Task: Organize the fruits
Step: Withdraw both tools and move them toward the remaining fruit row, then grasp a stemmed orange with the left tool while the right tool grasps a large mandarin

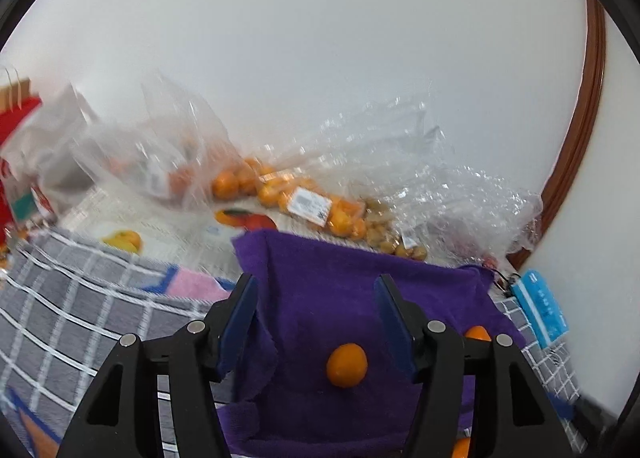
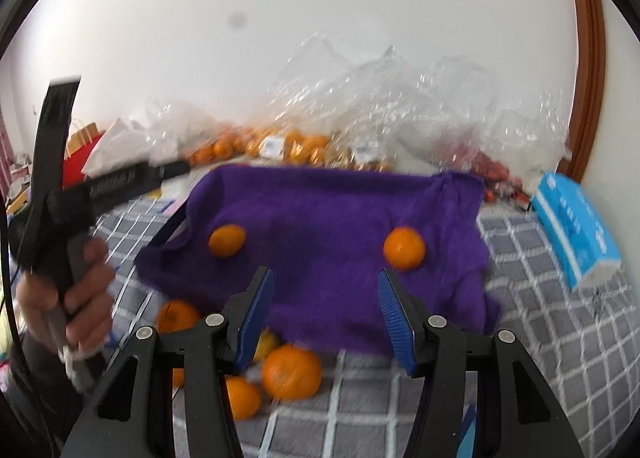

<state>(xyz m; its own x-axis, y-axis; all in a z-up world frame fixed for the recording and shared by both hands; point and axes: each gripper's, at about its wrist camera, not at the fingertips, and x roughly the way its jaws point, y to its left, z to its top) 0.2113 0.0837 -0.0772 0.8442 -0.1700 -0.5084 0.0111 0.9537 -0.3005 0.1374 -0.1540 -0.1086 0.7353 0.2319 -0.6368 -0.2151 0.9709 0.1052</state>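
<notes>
left gripper [image 1: 316, 310] gaped empty over orange [image 1: 346, 365] | right gripper [image 2: 326, 310] gaped empty | both above towel [image 2: 320, 210]

A home room: checked grey bedspread [image 2: 540, 298], bagged fruit [image 1: 280, 186], tissue pack [image 2: 576, 230], wooden doorframe [image 2: 588, 58].

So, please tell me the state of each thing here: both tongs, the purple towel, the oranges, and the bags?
Left tongs: open, empty.
Right tongs: open, empty.
Purple towel: spread on the checked cloth, rumpled at its edges.
Two oranges: lying loose on the towel, apart.
Other oranges: loose on the cloth beside the towel.
Plastic bags: lying at the back, holding fruit.
</notes>
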